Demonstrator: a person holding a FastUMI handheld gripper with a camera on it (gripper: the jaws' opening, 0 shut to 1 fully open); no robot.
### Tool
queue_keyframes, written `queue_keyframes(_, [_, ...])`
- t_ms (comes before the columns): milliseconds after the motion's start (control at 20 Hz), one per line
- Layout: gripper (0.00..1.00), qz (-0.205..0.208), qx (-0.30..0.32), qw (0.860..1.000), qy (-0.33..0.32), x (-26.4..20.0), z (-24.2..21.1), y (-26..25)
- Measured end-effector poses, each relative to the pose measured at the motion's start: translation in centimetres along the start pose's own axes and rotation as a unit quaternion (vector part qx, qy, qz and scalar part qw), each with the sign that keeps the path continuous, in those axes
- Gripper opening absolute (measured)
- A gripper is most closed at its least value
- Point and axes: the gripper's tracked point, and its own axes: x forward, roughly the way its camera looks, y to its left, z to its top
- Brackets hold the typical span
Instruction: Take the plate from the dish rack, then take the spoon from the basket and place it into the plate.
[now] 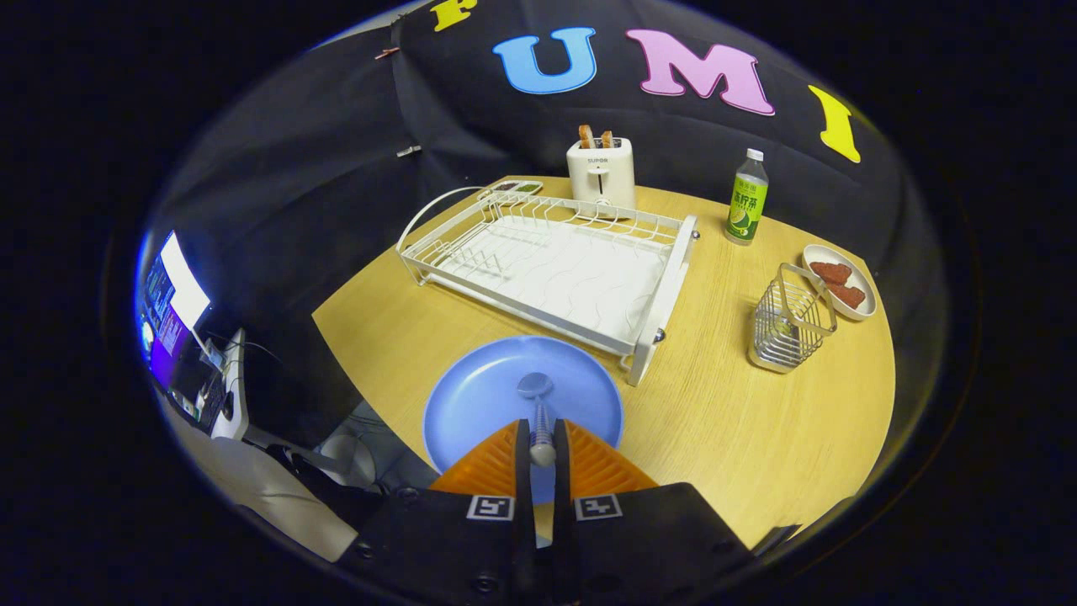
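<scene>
A round blue plate [496, 396] lies flat on the wooden table [715, 421], just in front of the white dish rack [555, 265]. My gripper [541, 438] is over the plate's near side, shut on the handle of a metal spoon [537, 402]. The spoon points forward from between the fingers, its bowl over the middle of the plate. I cannot tell whether the bowl touches the plate. The wire basket [789, 320] stands to the right of the rack, with nothing showing in it.
A white toaster [601, 172] with bread slices stands behind the rack. A green bottle [746, 202] is at the back right, and a small oval dish [841, 282] with reddish food sits behind the basket. A lit monitor [172, 311] is off the table's left side.
</scene>
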Motion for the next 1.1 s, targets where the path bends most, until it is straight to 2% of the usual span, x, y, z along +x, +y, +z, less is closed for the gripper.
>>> queue_keyframes(150, [0.11, 0.010, -0.005, 1.000, 0.007, 1.1, -0.2, 0.3])
queue_keyframes(350, [0.12, 0.015, -0.017, 0.999, 0.043, 2.3, -2.7, 0.5])
queue_keyframes(550, [0.20, -0.005, -0.006, 0.998, 0.059, 3.1, -4.1, -0.3])
queue_keyframes(600, [0.32, -0.011, 0.000, 0.998, 0.057, 3.3, -4.2, -0.5])
queue_keyframes(650, [0.41, -0.015, 0.003, 0.998, 0.055, 3.2, -4.0, -0.6])
queue_keyframes(700, [0.59, -0.016, 0.005, 0.998, 0.053, 3.2, -3.9, -0.7])
queue_keyframes(750, [0.65, -0.017, 0.007, 0.999, 0.051, 3.0, -3.7, -0.7])
queue_keyframes(850, [0.84, -0.018, 0.008, 0.999, 0.044, 2.7, -3.3, -0.7])
queue_keyframes(900, [0.97, -0.018, 0.008, 0.999, 0.039, 2.3, -2.9, -0.5])
queue_keyframes(1100, [0.99, -0.021, 0.011, 1.000, 0.012, 0.9, -0.8, -0.1])
